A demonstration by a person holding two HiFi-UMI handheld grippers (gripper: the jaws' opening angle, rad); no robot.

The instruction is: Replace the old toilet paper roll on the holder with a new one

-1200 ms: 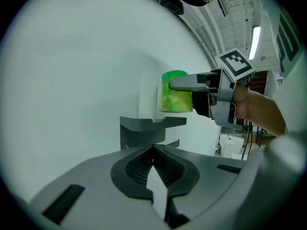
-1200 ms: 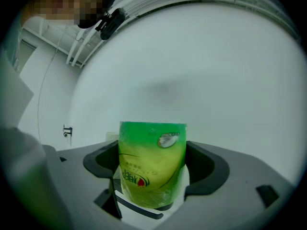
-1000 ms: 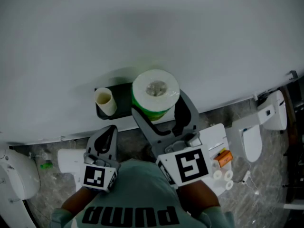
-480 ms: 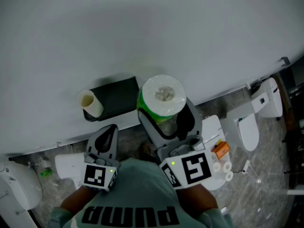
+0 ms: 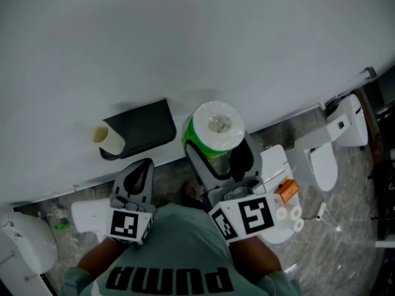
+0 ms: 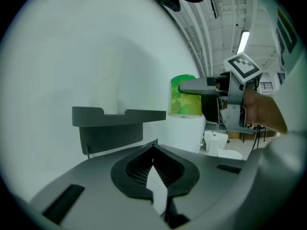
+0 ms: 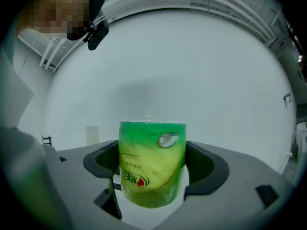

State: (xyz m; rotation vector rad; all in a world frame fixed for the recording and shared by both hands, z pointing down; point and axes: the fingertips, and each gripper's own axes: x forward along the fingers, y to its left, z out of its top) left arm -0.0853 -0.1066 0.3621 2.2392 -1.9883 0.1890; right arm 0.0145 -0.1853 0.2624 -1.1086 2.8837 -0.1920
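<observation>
A new toilet roll [image 5: 216, 125] in a green wrapper stands upright between the jaws of my right gripper [image 5: 216, 148], which is shut on it. In the right gripper view the wrapped roll [image 7: 152, 152] fills the space between both jaws. To its left a dark holder [image 5: 139, 128] is fixed to the white wall, with an old cardboard tube [image 5: 108, 138] at its left end. Below the holder my left gripper [image 5: 141, 169] hangs shut with nothing in it. In the left gripper view the holder [image 6: 120, 121] is ahead and the new roll [image 6: 186, 96] is off to the right.
White toilets stand on the marbled floor at the right [image 5: 324, 165] and far left [image 5: 24, 233]. Beside my right gripper a white surface [image 5: 278, 165] carries an orange item [image 5: 287, 193] and small white rolls [image 5: 290, 224]. A green scrap [image 5: 60, 226] lies on the floor.
My right gripper has carried the wrapped roll to the right, so the gap between it and the holder has grown. The left gripper has stayed below the holder.
</observation>
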